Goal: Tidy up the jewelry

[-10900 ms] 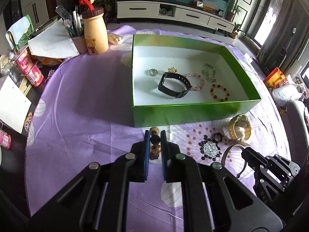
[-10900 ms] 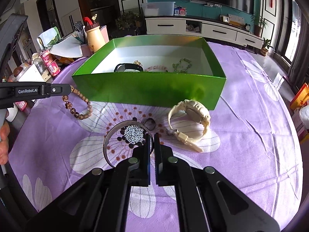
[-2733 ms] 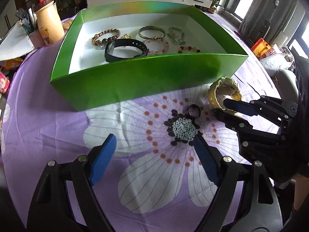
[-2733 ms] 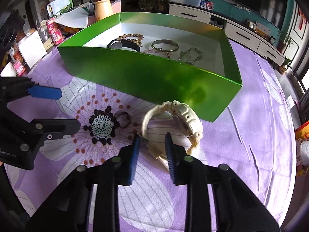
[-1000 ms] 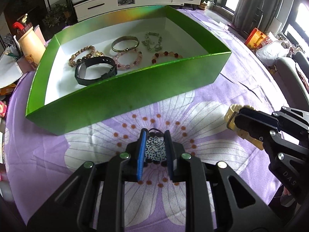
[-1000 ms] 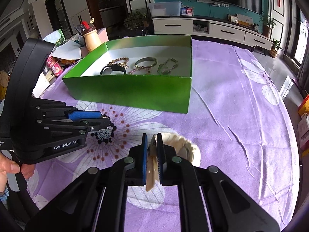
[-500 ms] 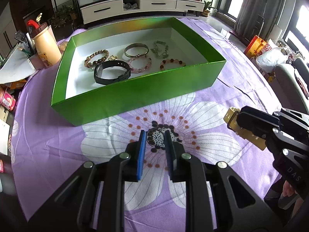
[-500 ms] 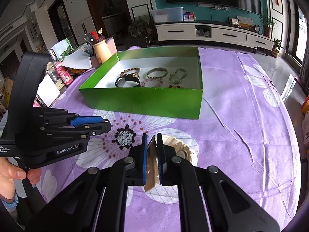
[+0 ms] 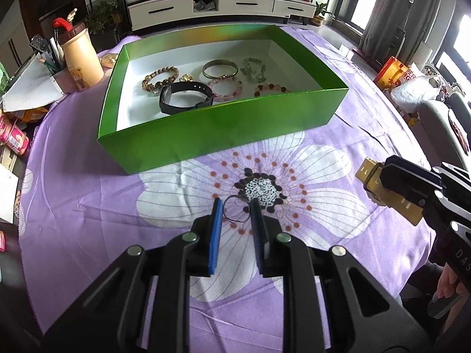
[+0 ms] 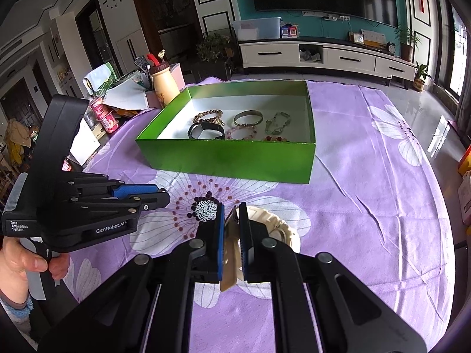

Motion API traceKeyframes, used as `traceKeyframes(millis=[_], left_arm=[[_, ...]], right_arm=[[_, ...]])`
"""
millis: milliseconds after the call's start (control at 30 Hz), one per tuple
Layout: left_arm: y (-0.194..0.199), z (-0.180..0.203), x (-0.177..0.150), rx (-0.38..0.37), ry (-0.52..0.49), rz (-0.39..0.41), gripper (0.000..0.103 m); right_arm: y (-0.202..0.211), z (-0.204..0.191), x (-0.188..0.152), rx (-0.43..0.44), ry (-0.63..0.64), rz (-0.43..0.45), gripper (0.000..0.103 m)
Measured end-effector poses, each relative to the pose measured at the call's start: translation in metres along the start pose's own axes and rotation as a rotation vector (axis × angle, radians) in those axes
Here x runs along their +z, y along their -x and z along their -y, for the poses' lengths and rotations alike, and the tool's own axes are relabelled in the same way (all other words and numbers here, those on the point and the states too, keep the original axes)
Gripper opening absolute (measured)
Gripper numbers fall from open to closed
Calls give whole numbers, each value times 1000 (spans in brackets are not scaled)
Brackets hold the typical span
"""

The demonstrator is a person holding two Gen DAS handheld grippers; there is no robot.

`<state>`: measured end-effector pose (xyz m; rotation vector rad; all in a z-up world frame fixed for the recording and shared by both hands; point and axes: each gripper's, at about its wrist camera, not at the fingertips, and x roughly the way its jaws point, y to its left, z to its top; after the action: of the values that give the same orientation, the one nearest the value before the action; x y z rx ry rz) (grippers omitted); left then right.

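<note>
Left gripper [image 10: 147,194] reads "GenRobot.AI" and "Data Acquisition System" on its side; its blue pads sit narrowly apart, pinching a thin dark ring [image 9: 235,209] above the purple floral cloth [image 9: 88,182]; beyond, the green box [image 9: 223,129] holds beaded bracelets, a bangle and a black band; right gripper [image 10: 231,220] is clamped on the strap of a cream watch [image 10: 276,229], lifted near the box.

Cream watch [image 10: 276,229] in right tool [image 10: 231,235]
</note>
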<state>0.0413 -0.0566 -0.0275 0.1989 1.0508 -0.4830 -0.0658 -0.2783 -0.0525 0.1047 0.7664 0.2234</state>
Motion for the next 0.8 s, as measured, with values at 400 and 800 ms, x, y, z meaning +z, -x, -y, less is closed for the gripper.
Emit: traceKeyframes(millis=[400,800], left_arm=[[0,-18,7,22,39,-14,19],[-4,-21,25,23,96,-16,19]], right_arm=[[-2,1,-1,35,-5,3,9],[-4,13,4,78,-7,23,9]])
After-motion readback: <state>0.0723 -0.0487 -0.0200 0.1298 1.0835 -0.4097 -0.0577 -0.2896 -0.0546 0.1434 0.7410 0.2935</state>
